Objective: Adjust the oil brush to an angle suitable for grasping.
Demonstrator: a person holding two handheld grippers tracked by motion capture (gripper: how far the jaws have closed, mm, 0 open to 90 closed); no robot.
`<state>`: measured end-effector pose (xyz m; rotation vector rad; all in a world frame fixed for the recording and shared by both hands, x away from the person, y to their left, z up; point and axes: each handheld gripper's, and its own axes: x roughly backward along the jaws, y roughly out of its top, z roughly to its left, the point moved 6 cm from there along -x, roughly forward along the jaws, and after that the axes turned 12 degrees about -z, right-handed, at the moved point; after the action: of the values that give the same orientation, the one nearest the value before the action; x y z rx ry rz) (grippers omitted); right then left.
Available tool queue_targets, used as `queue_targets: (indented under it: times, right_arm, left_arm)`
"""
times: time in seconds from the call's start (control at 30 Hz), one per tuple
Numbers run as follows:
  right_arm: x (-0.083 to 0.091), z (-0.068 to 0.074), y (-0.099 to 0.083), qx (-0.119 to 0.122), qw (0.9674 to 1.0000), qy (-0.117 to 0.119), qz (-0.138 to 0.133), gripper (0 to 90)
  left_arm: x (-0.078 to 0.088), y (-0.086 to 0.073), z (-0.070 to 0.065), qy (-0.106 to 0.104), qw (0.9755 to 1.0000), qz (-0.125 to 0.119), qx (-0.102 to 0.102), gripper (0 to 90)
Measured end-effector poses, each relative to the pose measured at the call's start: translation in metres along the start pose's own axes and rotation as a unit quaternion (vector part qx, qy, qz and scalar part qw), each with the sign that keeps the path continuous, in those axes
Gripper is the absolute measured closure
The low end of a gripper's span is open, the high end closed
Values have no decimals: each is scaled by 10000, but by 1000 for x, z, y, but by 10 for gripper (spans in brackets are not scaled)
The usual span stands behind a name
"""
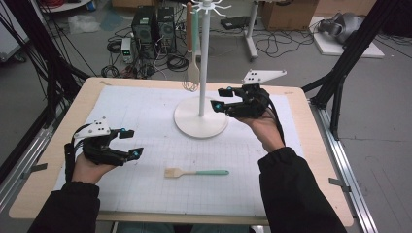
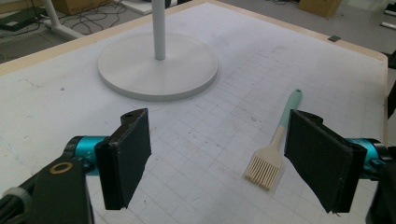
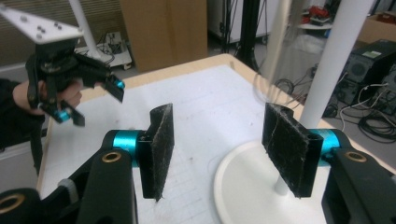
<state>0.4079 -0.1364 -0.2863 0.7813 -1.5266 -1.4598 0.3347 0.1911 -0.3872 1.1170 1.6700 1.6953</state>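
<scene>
Nearest to the camera, two black sleeves come in over the near edge of the table [image 1: 311, 160]. Left gripper [image 1: 130, 143] hovers near the left edge, its jaws released with nothing between them. Between both hands, close to the near edge, the brush [image 1: 194, 173] lies flat, its bristles toward the left edge and its mint handle toward the right. Right gripper [image 1: 219, 98] is beside the white stand [image 1: 201, 124], near the far edge; its jaws are apart and empty. Hanging from the stand are a whisk [image 1: 193, 73] and other utensils.
</scene>
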Motion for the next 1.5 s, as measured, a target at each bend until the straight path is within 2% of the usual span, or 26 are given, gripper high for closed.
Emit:
queue_targets:
  times: [0.17,0.43,0.67,0.8,1.0,1.27,1.5]
  right_arm:
    - [4,5,-16,68,9999,34,150,424]
    - [2,9,-38,0,9994,136,306,397]
    - [-2,15,-54,114,9985,186,498,368]
    - [-4,19,-65,201,9973,275,656,366]
    - [-7,26,-78,194,9953,455,835,361]
    - [-10,31,-94,164,9932,539,1018,350]
    - [-13,38,-108,253,9906,649,1174,344]
  left_arm:
    - [-1,-1,-1,2,10000,10,-5,230]
    - [-1,-2,0,4,10000,24,-14,230]
    - [-2,-3,0,-6,10000,41,-31,228]
    - [-2,-3,-1,-12,10000,33,-20,228]
    - [-2,-3,-1,-26,10000,27,-2,228]
    - [-2,-3,-1,-22,10000,22,-12,228]
    - [-3,-4,-1,-29,10000,24,-34,227]
